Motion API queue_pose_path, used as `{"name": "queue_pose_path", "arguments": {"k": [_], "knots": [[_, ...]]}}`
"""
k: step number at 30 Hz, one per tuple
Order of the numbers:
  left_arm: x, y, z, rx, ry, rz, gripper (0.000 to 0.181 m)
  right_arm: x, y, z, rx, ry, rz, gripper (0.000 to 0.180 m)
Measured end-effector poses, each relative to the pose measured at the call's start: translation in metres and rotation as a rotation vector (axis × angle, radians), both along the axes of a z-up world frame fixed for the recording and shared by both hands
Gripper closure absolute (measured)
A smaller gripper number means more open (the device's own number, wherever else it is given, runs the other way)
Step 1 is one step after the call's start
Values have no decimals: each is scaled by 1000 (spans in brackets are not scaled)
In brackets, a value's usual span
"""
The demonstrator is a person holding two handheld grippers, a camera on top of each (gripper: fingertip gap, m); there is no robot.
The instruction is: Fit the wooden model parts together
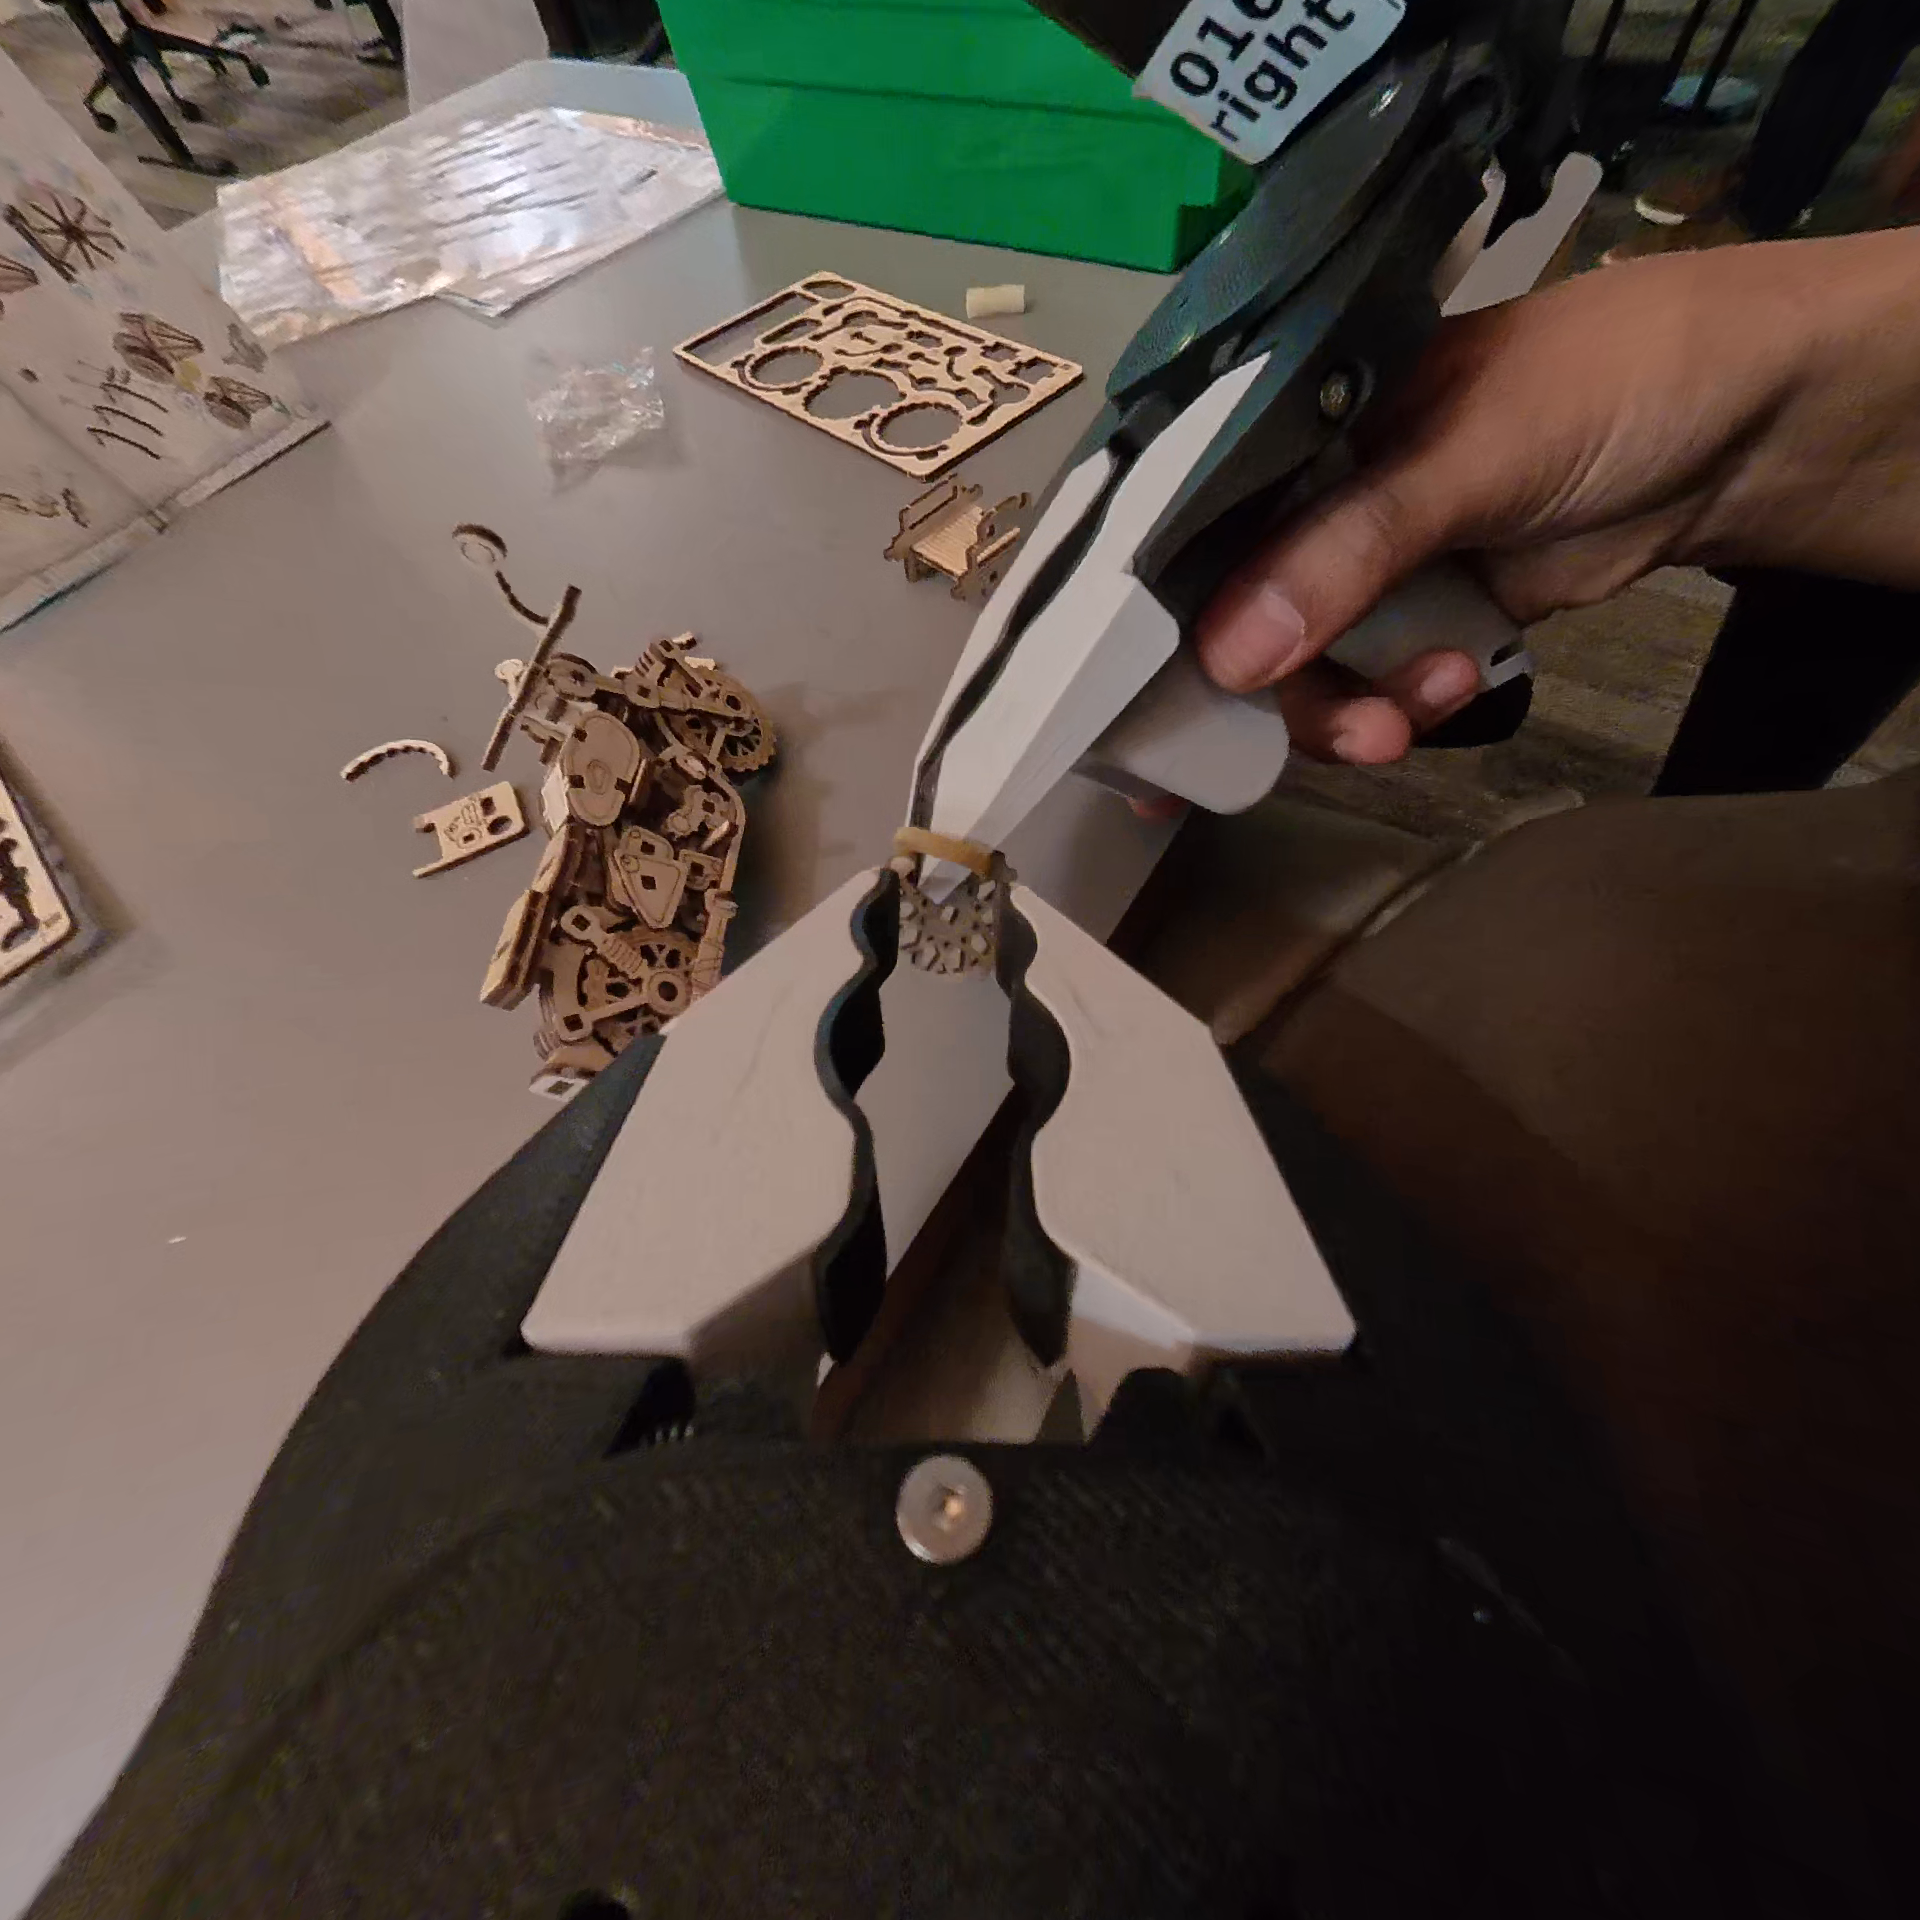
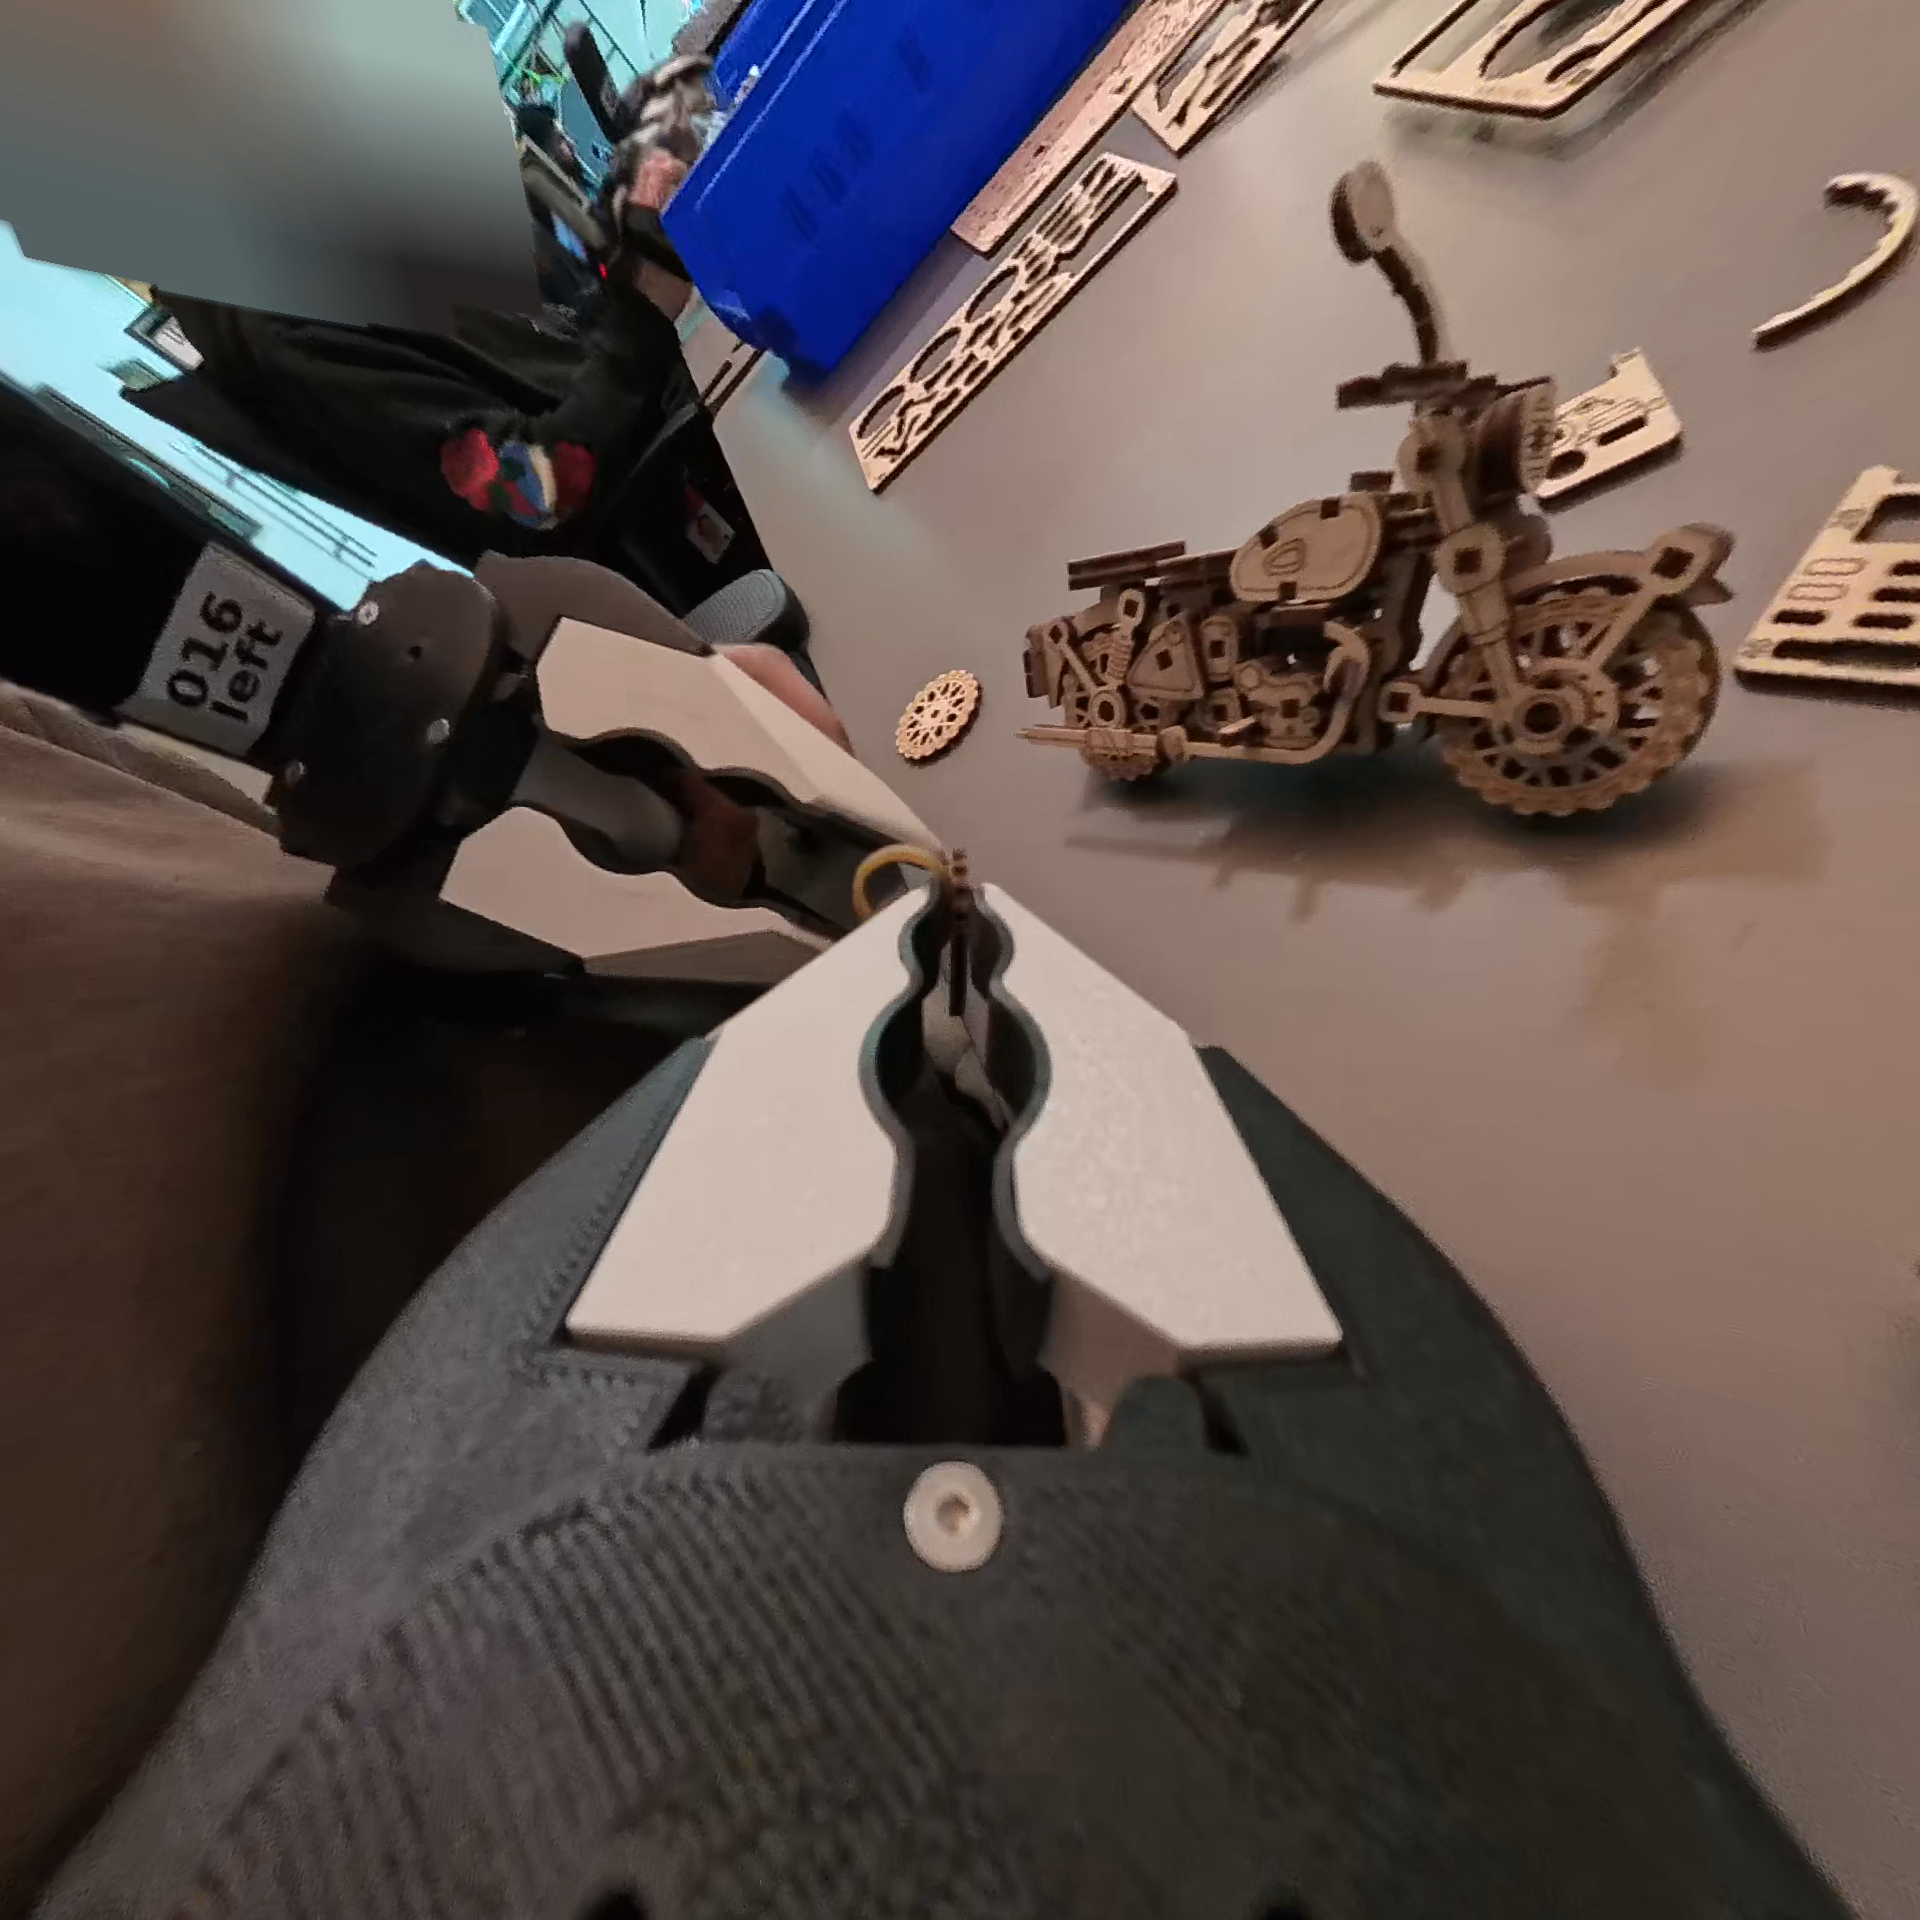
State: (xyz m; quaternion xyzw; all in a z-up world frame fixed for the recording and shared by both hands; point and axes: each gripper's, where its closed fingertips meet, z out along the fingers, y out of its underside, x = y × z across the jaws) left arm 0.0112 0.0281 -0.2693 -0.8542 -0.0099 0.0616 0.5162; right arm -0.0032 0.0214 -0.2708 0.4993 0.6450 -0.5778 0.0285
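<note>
Fingers of left gripper (image 1: 948,902) pinching small wooden gear (image 1: 948,935); right gripper (image 2: 961,914) nipping rubber band (image 1: 951,844), apparently looping it over gear; next needing steady stretch, no slipping

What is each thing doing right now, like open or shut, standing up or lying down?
left gripper, shut on the small gear.
right gripper, shut on the same small gear, seen edge-on.
rubber band, stretched across the top of that gear.
motorcycle model, standing upright on the table.
loose gear, lying flat.
wooden sheet, lying flat, parts punched out.
</note>
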Motion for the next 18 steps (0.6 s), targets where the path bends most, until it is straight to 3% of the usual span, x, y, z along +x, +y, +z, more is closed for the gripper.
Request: {"name": "queue_pose_path", "arguments": {"k": [6, 12, 13, 15, 18], "knots": [[-8, -2, 3, 46, -130, 36, 154, -3, 8, 1, 26, 28, -22, 176], [-8, -4, 5, 115, -618, 22, 152, 2, -2, 25, -53, 130, 32, 176], [-5, -4, 10, 146, -708, -4, 154, 3, -2, 30, -97, 130, 36, 176], [1, -5, 24, 217, -866, -78, 175, 3, -1, 37, -188, 116, 36, 176], [3, -7, 34, 273, -1009, -127, 180, 3, 2, 43, -291, 84, 39, 175]]}}
